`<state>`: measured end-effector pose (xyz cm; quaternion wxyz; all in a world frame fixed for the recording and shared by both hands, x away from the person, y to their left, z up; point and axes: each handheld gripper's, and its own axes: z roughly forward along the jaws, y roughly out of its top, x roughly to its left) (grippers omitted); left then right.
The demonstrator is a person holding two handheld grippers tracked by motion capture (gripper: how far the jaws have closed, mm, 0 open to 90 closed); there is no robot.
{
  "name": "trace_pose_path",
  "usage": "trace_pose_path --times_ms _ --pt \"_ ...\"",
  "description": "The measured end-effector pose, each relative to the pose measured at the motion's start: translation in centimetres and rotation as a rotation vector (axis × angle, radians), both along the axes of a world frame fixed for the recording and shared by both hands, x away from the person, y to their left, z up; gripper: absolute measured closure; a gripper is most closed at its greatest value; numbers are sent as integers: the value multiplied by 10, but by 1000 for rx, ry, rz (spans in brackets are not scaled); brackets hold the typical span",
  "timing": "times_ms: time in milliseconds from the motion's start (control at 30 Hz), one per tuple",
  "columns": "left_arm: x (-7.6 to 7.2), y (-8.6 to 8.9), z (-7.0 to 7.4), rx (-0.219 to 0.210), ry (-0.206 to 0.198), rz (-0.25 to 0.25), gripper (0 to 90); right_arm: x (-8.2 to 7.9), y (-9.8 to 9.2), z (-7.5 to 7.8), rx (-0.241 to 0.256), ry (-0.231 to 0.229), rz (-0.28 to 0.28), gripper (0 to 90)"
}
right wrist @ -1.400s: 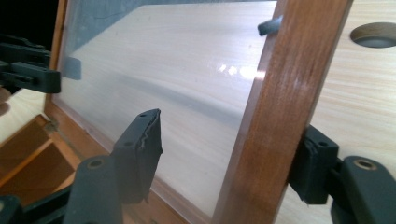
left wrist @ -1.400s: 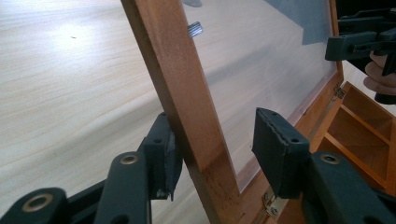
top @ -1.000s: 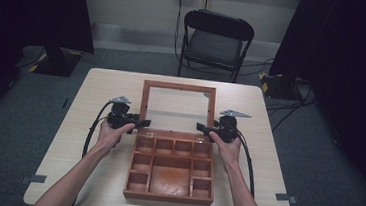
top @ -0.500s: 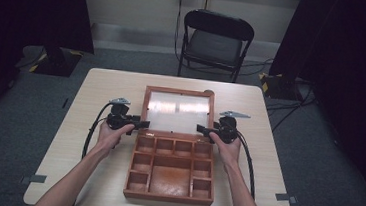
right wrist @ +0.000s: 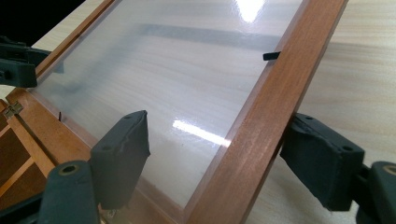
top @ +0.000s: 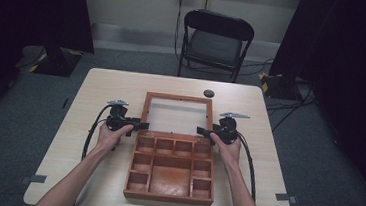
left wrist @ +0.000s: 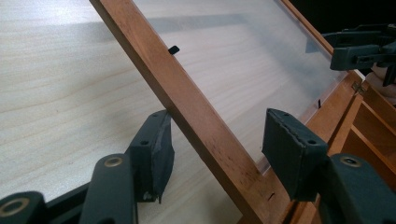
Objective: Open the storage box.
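I had the lid (top: 177,113) of the wooden box (top: 171,167) folded back toward the table (top: 97,83), left gripper (left wrist: 215,149) and right gripper (right wrist: 219,154) both spread loosely around its side rails, so I judged withdrawing came next.

The brown wooden compartment box (top: 170,169) sits at the near middle of the pale wooden table (top: 102,83), its glass-paned wooden lid (top: 177,113) lying open behind it. The left gripper (top: 140,126) straddles the lid's left rail, the right gripper (top: 202,131) its right rail. A small dark round disc (top: 209,93) lies behind the lid, and a black folding chair (top: 215,41) stands beyond the table.
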<state>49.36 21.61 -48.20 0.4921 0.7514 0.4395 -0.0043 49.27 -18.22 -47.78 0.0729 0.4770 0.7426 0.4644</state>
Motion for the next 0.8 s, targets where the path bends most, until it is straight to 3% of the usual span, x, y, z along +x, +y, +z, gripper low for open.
trace_pose_path --times_ms 167,267,333,400,467,600,800 --pt "2 1 -4 -13 33 1 406 0 -1 -2 -3 10 -1 220" --pt "1 0 -3 30 12 8 405 1 -4 -5 27 51 0 213" --pt "1 0 -3 28 17 0 405 2 -6 -9 54 85 1 211" --pt "1 0 -3 26 18 6 390 2 -6 -10 51 88 -1 195" --pt "1 0 -3 30 18 9 377 1 -5 -8 16 54 -10 206" --pt "0 0 -2 40 14 12 369 -1 -6 -3 -22 34 -17 217" --pt "-3 1 5 61 -3 24 352 -4 -10 3 -15 17 -17 210"
